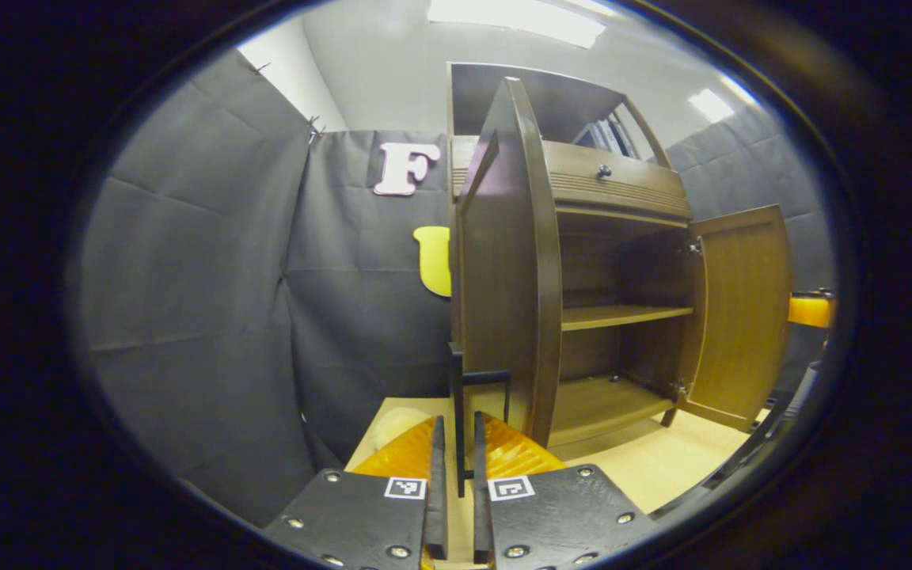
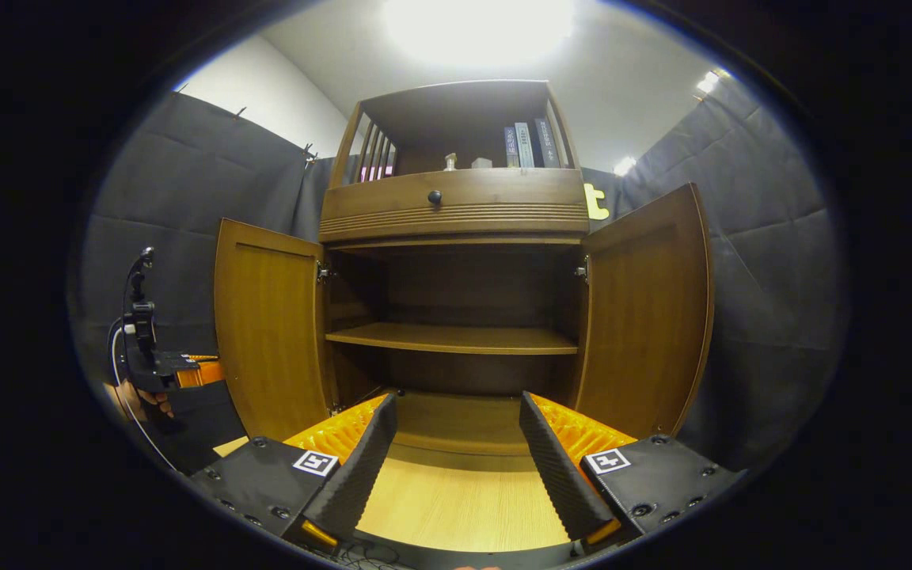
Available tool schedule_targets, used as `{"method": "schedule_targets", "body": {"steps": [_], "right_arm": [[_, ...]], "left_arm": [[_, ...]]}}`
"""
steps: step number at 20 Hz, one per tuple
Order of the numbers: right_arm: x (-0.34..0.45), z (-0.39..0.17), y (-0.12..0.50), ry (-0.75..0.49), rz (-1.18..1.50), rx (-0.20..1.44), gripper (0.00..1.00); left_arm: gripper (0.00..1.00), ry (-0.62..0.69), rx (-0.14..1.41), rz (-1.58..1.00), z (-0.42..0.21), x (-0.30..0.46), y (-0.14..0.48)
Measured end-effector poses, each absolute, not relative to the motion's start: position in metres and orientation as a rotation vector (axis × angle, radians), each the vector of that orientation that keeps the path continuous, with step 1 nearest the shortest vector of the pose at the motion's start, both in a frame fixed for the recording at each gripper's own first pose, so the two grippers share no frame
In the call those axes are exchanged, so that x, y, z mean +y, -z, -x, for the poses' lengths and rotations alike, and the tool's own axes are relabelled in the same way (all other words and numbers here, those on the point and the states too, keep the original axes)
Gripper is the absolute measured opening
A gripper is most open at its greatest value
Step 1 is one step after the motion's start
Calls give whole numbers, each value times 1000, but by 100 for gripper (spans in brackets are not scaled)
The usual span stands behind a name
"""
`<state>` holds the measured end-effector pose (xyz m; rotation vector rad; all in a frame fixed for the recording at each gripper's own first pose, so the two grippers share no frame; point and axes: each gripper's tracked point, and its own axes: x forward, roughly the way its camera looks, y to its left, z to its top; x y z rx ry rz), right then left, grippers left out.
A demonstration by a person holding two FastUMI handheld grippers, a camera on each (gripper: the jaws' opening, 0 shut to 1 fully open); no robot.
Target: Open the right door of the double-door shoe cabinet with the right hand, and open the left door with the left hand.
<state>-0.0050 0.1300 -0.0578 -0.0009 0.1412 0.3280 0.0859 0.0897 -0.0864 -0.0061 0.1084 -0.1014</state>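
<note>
Holding the left door's handle (image 1: 478, 396) clenched in the left gripper (image 1: 456, 483), swing the left door (image 1: 507, 261) along its hinge arc, keeping the released right gripper (image 2: 456, 467) clear.

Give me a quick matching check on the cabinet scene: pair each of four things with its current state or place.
Things:
1. left gripper
2. right gripper
3. books
4. drawer

States or places:
A. wide open, holding nothing
B. upright in the top of the cabinet
C. closed on the handle of the left door
D. shut, just below the books

Pairs: 1-C, 2-A, 3-B, 4-D
</note>
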Motion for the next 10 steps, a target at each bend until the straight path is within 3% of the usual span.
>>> {"method": "schedule_targets", "body": {"steps": [3, 4, 10], "right_arm": [[129, 4, 57, -343, 12, 139, 94], [127, 3, 56, -348, 8, 139, 99], [90, -3, 48, -321, -1, 124, 100]], "left_arm": [[14, 44, 105, 7, -73, 112, 85], [14, 20, 107, 6, -69, 120, 85], [12, -64, 107, 9, -33, 117, 73]]}}
